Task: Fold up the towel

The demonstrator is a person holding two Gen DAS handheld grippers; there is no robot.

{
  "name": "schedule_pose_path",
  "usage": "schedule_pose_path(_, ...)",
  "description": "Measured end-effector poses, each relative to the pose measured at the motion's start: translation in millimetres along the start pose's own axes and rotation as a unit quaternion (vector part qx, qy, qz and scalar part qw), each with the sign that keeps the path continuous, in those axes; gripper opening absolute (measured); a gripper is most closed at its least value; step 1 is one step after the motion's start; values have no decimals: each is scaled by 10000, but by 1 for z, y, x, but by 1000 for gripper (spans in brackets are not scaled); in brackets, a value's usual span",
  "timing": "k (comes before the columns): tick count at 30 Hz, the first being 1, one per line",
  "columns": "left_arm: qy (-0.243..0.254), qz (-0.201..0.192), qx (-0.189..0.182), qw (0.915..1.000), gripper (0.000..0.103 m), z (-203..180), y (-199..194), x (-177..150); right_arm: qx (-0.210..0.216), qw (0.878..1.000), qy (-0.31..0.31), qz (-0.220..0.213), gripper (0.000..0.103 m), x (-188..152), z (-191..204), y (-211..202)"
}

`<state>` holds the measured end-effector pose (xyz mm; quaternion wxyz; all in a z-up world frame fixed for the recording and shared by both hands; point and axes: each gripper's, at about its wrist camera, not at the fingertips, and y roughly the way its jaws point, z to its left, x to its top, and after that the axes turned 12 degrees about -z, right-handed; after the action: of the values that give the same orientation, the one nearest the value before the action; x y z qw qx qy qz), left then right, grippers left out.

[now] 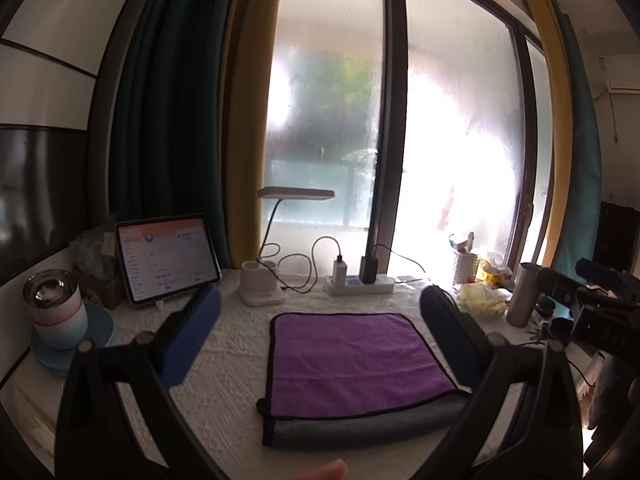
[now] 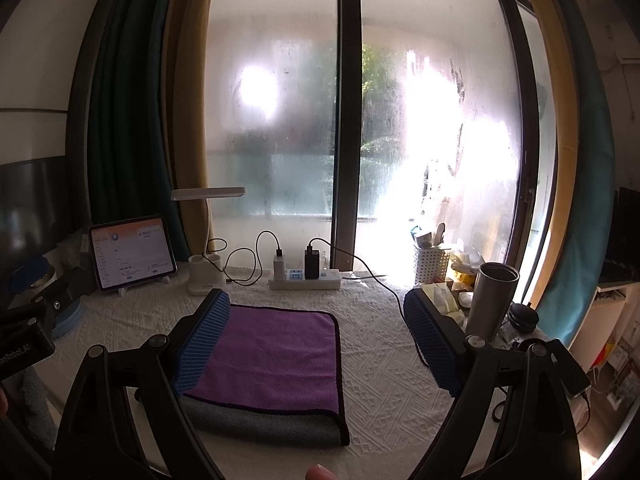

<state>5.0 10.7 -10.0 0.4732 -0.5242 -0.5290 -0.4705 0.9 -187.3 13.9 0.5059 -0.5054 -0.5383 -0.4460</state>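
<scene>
A towel, purple on top with a grey underside and black hem, lies folded flat on the white textured tablecloth; it shows in the left wrist view (image 1: 356, 364) and the right wrist view (image 2: 276, 356). The grey layer sticks out along its near edge. My left gripper (image 1: 320, 340) is open and empty, held above the towel. My right gripper (image 2: 320, 340) is open and empty, its left blue pad (image 2: 202, 344) over the towel's left part. The right gripper's body shows at the right of the left wrist view (image 1: 600, 312).
Along the window stand a tablet (image 1: 166, 258), a white desk lamp (image 1: 264, 280), a power strip with chargers (image 1: 360, 284), a white utensil holder (image 2: 430, 266) and a steel tumbler (image 2: 490, 300). A cup on a blue coaster (image 1: 60, 316) sits at left.
</scene>
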Motion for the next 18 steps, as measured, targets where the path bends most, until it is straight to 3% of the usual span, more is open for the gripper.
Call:
schedule_pose_path(11, 10, 708, 60, 9975, 101, 5, 42, -48, -5, 9979, -26, 654, 91, -46, -13, 40)
schedule_pose_path(18, 144, 1302, 78, 9913, 101, 8, 68, -90, 60, 9936, 8, 1124, 91, -83, -20, 66)
